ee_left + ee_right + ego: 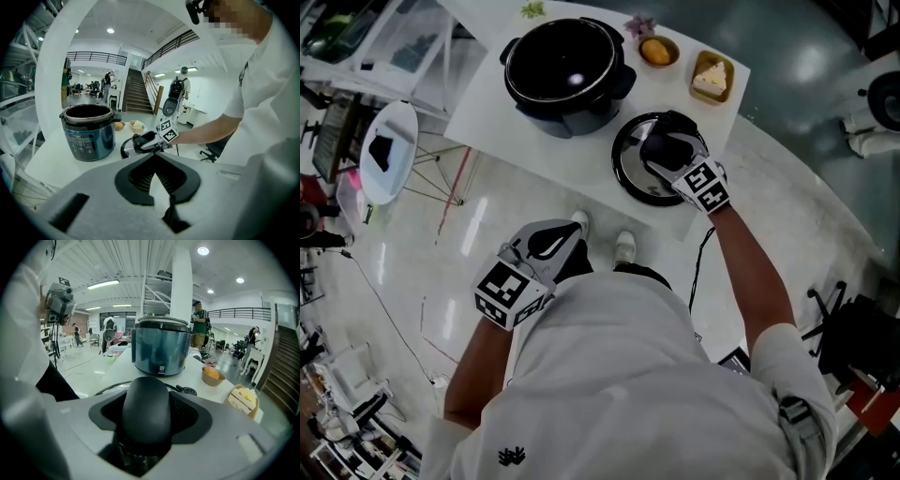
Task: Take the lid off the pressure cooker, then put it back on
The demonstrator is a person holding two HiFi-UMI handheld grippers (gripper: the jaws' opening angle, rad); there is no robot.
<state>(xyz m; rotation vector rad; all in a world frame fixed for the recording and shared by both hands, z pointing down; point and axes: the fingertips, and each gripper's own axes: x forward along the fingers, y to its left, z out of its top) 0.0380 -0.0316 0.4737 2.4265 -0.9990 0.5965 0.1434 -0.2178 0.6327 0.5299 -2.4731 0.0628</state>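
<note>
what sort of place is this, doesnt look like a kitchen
Probably a large open hall used as a lab or workspace, not a home kitchen: a wide staircase up to a railed mezzanine, a polished floor, and an office chair.

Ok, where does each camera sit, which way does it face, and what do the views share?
Head view: on the head, looking steeply down at the table; shows both arms, torso, shoes, left tongs, right tongs.
Left gripper view: on the shut left tongs, facing the cooker; shows the right arm, torso.
Right gripper view: on the right tongs gripping the lid, facing the cooker; shows torso.
Shared: cooker and lid in all three.
</note>
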